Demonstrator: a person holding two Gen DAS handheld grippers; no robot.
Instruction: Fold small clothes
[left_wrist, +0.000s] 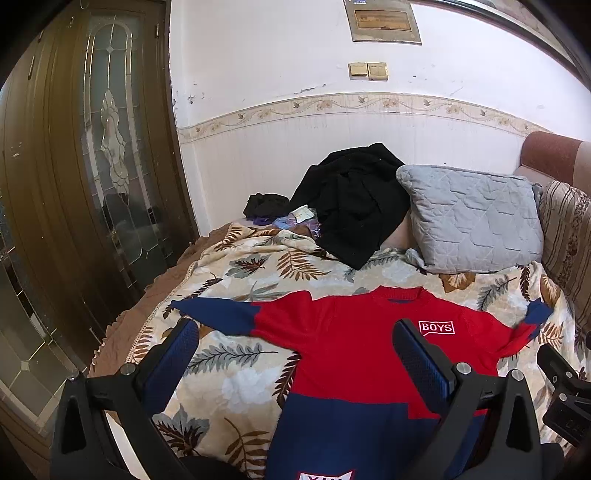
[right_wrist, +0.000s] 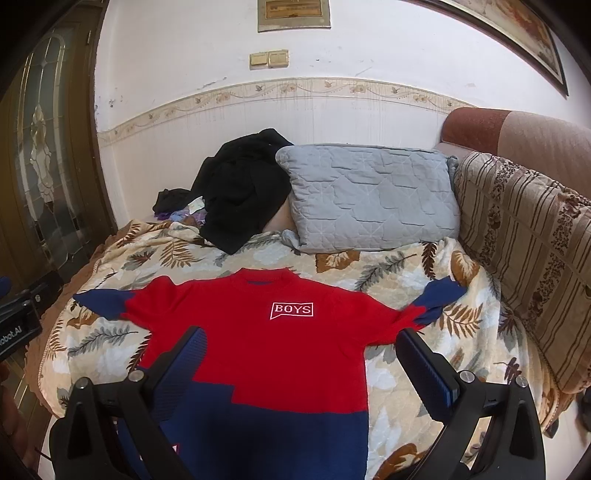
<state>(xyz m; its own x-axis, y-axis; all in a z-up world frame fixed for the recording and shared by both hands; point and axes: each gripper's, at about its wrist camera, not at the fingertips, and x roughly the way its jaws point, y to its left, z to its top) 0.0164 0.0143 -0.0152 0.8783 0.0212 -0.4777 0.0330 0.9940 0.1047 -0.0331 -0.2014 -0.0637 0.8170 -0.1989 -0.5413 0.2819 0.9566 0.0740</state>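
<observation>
I find the red and navy sweater (right_wrist: 258, 343) lying flat, front up, on the leaf-print blanket (right_wrist: 406, 280), both sleeves spread outward. My left gripper (left_wrist: 295, 354) and right gripper (right_wrist: 301, 360) hang above it with jaws spread wide, nothing between them. To fold cleanly, I judge I should take each sleeve near its navy cuff and lay it straight across the chest, avoiding any drag on the blanket beneath.

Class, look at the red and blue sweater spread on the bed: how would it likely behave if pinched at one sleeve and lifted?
The red and blue sweater is knit, so it would probably droop limply. Its sleeve lies flat, suggesting little stiffness. It might drag on the plush leaf-print blanket.
</observation>
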